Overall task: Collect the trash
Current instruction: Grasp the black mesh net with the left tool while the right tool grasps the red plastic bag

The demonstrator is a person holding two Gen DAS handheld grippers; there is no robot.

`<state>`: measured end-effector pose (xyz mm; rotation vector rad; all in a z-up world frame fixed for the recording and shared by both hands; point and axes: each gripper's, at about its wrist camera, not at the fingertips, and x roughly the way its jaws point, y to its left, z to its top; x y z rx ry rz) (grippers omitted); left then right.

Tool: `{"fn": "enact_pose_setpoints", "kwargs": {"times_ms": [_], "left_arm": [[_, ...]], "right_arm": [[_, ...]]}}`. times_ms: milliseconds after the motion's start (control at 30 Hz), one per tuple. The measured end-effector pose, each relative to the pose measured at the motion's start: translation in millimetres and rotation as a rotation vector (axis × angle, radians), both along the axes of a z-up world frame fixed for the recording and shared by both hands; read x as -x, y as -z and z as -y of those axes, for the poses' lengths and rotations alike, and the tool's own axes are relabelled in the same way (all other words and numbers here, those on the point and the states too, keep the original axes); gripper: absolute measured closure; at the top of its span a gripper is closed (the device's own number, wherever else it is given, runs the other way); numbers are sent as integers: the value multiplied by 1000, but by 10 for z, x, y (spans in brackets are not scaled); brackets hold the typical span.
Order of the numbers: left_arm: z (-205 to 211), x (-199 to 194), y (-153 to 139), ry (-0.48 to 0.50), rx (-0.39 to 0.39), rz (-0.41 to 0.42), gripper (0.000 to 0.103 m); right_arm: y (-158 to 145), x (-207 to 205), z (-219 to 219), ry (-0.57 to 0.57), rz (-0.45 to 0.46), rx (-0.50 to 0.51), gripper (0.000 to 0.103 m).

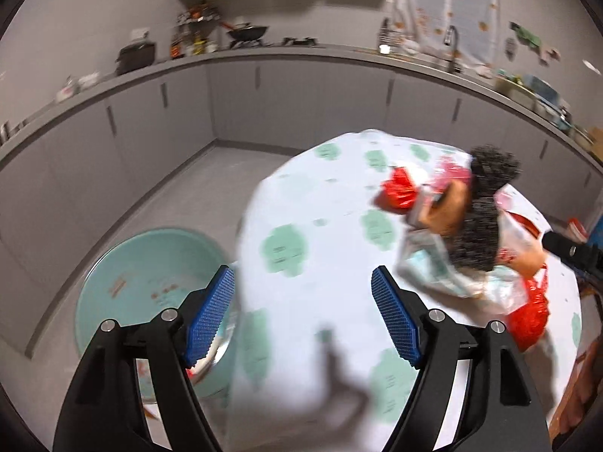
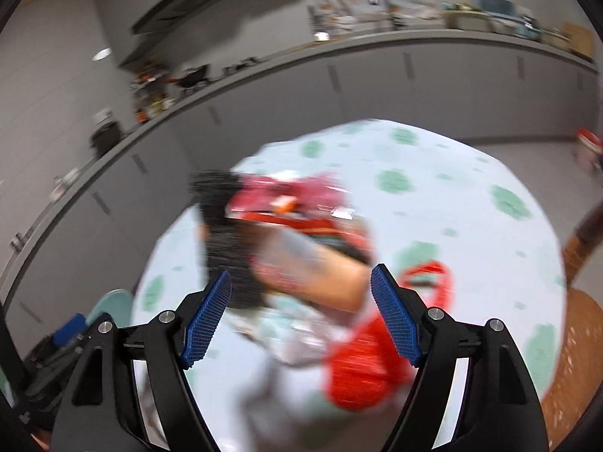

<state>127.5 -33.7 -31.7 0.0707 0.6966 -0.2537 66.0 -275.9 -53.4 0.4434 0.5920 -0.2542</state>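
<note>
Both claws stand apart and empty: the left claw and the right claw. The trash pile lies on the round table, near its far edge; a teal bin sits on the floor beside it. The wrappers and red bag look light, soft and crinkly; pinching a bunched fold or the bag's handle seems best.

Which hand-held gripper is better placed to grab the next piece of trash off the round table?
Probably the right hand-held gripper: open, with the blurred pile of red and clear plastic wrappers straight ahead. The left hand-held gripper, also open, faces bare green-patterned tablecloth, the pile off to its right.
</note>
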Motion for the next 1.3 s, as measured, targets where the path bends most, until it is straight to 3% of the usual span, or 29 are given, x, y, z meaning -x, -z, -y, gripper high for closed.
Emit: {"fn": "enact_pose_setpoints", "kwargs": {"times_ms": [233, 633, 733, 767, 900, 933, 1033, 1133, 1200, 1300], "left_arm": [[518, 8, -40, 87, -17, 29, 29], [1160, -107, -39, 153, -65, 43, 29], [1294, -161, -43, 167, -66, 47, 29], [1319, -171, -38, 170, -65, 46, 29], [1466, -239, 4, 183, -60, 35, 30], [1490, -245, 17, 187, -58, 31, 33], [1575, -301, 77, 202, -48, 3, 53], [1635, -326, 136, 207, -42, -22, 59], [1662, -322, 151, 216, -43, -25, 73], [1669, -320, 158, 226, -31, -34, 78]], "right_arm": [[329, 191, 379, 92, -97, -14, 27], [668, -43, 273, 35, -190, -84, 28], [672, -41, 301, 13, -186, -91, 42], [672, -33, 312, 7, -183, -94, 52], [663, 3, 355, -6, -172, -127, 68], [652, 22, 371, -4, -166, -134, 72], [549, 125, 425, 28, -123, -125, 75], [394, 251, 496, 81, -59, -90, 75], [342, 287, 540, 102, -35, -83, 75], [337, 311, 566, 117, -21, -88, 75]]}}
